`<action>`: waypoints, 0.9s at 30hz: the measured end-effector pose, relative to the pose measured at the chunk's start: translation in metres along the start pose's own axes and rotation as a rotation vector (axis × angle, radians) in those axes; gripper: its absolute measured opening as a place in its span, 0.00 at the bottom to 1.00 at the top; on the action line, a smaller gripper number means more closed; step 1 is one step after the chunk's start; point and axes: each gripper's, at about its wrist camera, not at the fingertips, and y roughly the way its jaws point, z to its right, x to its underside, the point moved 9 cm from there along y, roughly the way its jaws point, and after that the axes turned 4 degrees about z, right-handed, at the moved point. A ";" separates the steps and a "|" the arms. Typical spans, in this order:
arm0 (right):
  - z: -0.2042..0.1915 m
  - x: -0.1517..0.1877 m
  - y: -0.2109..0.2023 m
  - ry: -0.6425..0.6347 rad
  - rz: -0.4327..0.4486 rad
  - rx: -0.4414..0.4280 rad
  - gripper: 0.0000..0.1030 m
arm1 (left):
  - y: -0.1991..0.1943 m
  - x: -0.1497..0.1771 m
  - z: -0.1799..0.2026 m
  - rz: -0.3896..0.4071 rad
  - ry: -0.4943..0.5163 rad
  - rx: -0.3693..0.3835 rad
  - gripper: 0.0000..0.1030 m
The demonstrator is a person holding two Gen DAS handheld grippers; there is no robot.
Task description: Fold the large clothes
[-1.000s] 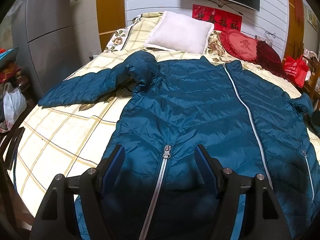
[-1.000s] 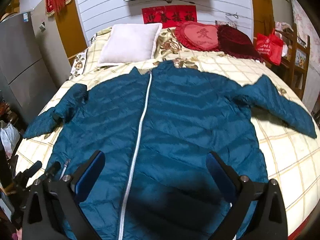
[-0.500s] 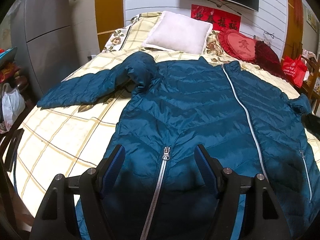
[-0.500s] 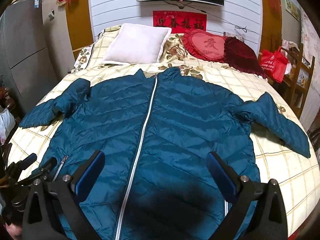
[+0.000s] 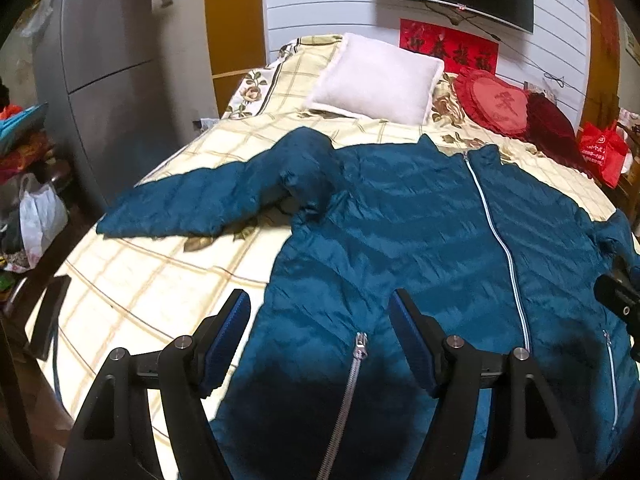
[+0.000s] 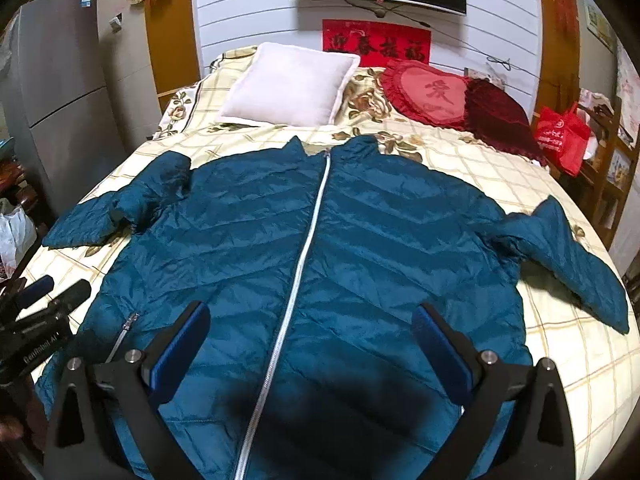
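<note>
A large teal quilted jacket [image 6: 320, 248] lies front up and zipped on the bed, sleeves spread to both sides; it also shows in the left wrist view [image 5: 420, 240]. Its left sleeve [image 5: 192, 204] lies out on the sheet, bunched at the shoulder. Its right sleeve [image 6: 568, 252] reaches toward the bed's right edge. My left gripper [image 5: 320, 312] is open and empty above the hem by the pocket zipper [image 5: 352, 380]. My right gripper [image 6: 312, 320] is open and empty above the lower front, over the main zipper [image 6: 304, 264]. The left gripper also shows in the right wrist view [image 6: 44, 304].
The bed [image 6: 560, 360] has a cream checked sheet. A white pillow [image 6: 288, 84] and red heart cushions [image 6: 432, 92] lie at the head. A grey fridge [image 5: 100, 80] and bags [image 5: 40, 216] stand at the left; a red bag [image 6: 560, 136] and wooden shelf at the right.
Both grippers have drawn back and up from the jacket, so more of it and the bed shows. Both stay open. The jacket has not moved.
</note>
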 end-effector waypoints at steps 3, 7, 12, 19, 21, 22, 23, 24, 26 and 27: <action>-0.005 -0.004 0.005 -0.006 -0.001 -0.007 1.00 | 0.002 -0.010 0.001 0.005 0.018 0.000 0.53; -0.013 -0.010 0.012 -0.012 0.004 -0.013 1.00 | 0.007 -0.023 0.011 0.013 0.037 0.020 0.53; -0.022 -0.014 0.022 0.003 0.013 -0.018 1.00 | 0.020 -0.022 0.021 0.008 0.011 0.058 0.53; -0.029 -0.010 0.038 -0.041 0.013 0.001 0.99 | 0.040 -0.012 0.019 -0.024 0.029 0.041 0.53; -0.028 -0.008 0.045 -0.044 0.009 0.004 0.99 | 0.041 -0.012 0.015 -0.023 0.027 0.033 0.53; -0.028 -0.007 0.047 -0.039 0.004 0.002 0.99 | 0.041 -0.013 0.013 -0.021 0.022 0.029 0.53; -0.027 -0.007 0.050 -0.032 -0.002 -0.001 0.99 | 0.042 -0.013 0.012 -0.021 0.017 0.029 0.53; -0.027 -0.006 0.052 -0.027 -0.006 -0.005 0.99 | 0.042 -0.013 0.011 -0.023 0.011 0.031 0.53; -0.027 -0.004 0.056 -0.023 -0.013 -0.008 1.00 | 0.043 -0.012 0.010 -0.025 0.005 0.032 0.53; -0.027 -0.003 0.058 -0.026 -0.014 -0.002 0.99 | 0.044 -0.012 0.010 -0.025 0.004 0.030 0.53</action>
